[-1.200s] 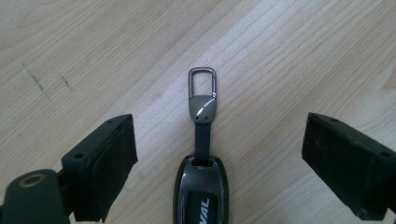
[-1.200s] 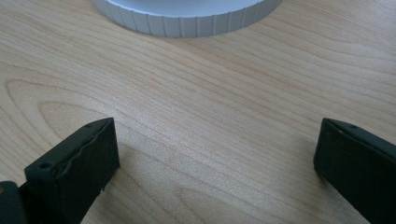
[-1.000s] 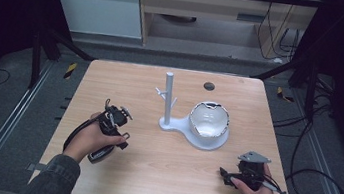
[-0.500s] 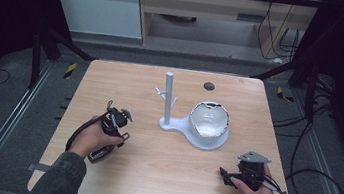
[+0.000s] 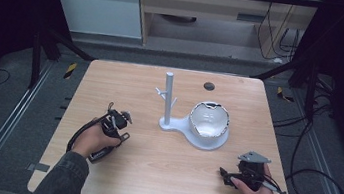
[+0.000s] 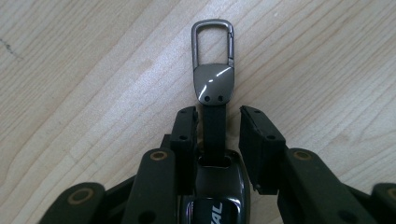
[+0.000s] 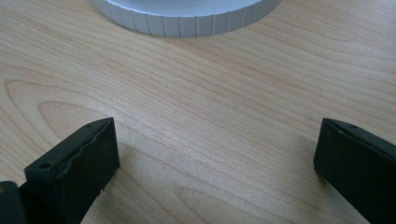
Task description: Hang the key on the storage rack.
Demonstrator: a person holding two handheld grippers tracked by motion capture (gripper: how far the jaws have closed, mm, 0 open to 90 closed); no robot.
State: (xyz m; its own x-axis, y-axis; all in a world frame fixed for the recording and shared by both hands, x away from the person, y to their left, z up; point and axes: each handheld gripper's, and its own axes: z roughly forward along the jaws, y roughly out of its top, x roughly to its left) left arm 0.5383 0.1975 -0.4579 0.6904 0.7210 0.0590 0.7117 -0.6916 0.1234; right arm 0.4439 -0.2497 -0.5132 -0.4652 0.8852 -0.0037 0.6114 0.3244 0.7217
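Observation:
A black key fob (image 6: 213,201) with a black strap and a grey metal snap clip (image 6: 212,44) lies on the wooden table. My left gripper (image 6: 217,119) straddles the strap: the left jaw is against it and the right jaw stands off with a small gap, so it is open. In the high view the left gripper (image 5: 115,121) is at the table's left, and the fob is too small to make out there. My right gripper (image 5: 228,176) rests low at the front right. Its jaws (image 7: 217,140) are wide open over bare wood with nothing between them.
A white stand (image 5: 174,124) with an upright post (image 5: 167,96) and short pegs sits mid-table, and a white bowl (image 5: 209,120) rests on its round base (image 7: 187,14). A dark round hole (image 5: 208,86) is near the far edge. Cables trail from both grippers.
Almost nothing has changed. The left forearm has shifted slightly left while its gripper stays over the fob. The right hand has not moved.

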